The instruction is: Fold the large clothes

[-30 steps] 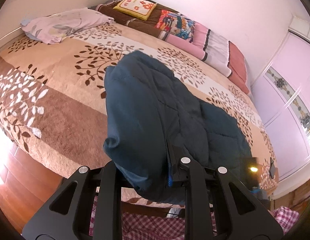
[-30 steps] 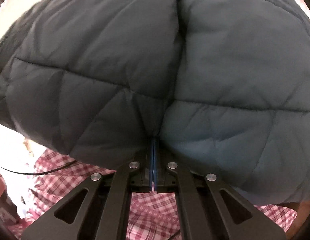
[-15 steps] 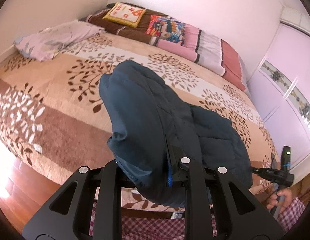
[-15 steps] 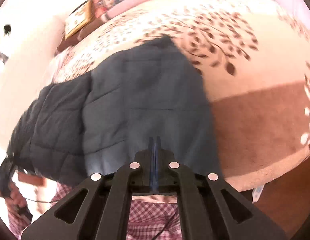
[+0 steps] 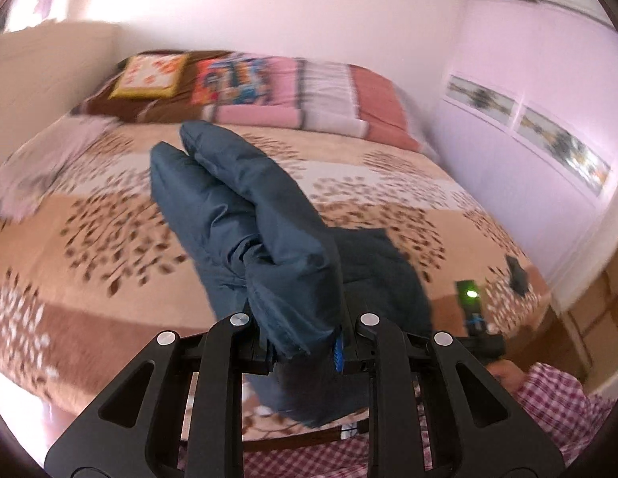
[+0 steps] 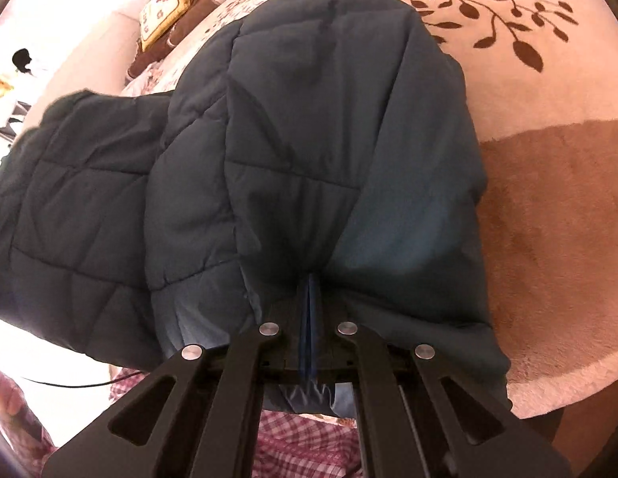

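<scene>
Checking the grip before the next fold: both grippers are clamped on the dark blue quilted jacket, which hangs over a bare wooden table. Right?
Not quite. Both grippers do clamp the jacket, left gripper, right gripper, but it hangs over a bed with a leaf-patterned blanket, as the left wrist view shows.

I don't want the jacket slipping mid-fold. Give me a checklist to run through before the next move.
1. Left gripper clamped on the jacket: ok, a thick bunch of fabric fills the jaws.
2. Right gripper clamped on the jacket: ok, a thin edge is pinched between shut jaws.
3. Jacket over the bed: ok, though its near end hangs off the edge.
4. Bed space beyond the jacket: ok, only patterned blanket there; pillows sit far back.
5. Jacket lying flat: not ok, it is bunched and doubled up.
6. Sleeves tucked in: cannot tell.
</scene>
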The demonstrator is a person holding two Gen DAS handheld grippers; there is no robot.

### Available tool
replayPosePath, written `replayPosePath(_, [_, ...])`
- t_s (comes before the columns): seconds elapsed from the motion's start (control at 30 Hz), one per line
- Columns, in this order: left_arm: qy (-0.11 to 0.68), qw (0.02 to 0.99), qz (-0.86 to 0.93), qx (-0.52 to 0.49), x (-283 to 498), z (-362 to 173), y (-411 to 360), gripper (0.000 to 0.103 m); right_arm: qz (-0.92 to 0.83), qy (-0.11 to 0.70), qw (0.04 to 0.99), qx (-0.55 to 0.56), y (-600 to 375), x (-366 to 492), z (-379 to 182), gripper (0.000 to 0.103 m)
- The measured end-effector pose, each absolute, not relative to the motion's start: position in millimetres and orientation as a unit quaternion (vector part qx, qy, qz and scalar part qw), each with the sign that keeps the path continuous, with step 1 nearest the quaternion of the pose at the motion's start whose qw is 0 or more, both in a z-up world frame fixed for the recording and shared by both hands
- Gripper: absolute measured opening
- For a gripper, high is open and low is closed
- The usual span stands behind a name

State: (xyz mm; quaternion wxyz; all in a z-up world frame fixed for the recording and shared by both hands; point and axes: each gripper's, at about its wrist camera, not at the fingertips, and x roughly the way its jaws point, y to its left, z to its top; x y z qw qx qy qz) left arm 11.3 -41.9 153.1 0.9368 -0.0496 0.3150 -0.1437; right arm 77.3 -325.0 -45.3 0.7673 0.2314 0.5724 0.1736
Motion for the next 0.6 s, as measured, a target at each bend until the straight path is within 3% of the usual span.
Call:
replayPosePath(0.23, [0.319, 0.92, -0.228, 0.014, 25, 148, -129, 0.019, 0.196, 0.564, 0.75, 0.286, -349, 74, -61, 0.001])
replayPosePath(0.6, [0.365, 0.874, -0.314, 0.071, 35, 81, -236, 0.019, 0.228, 0.557, 0.717, 0.353, -384, 69, -85, 0.0])
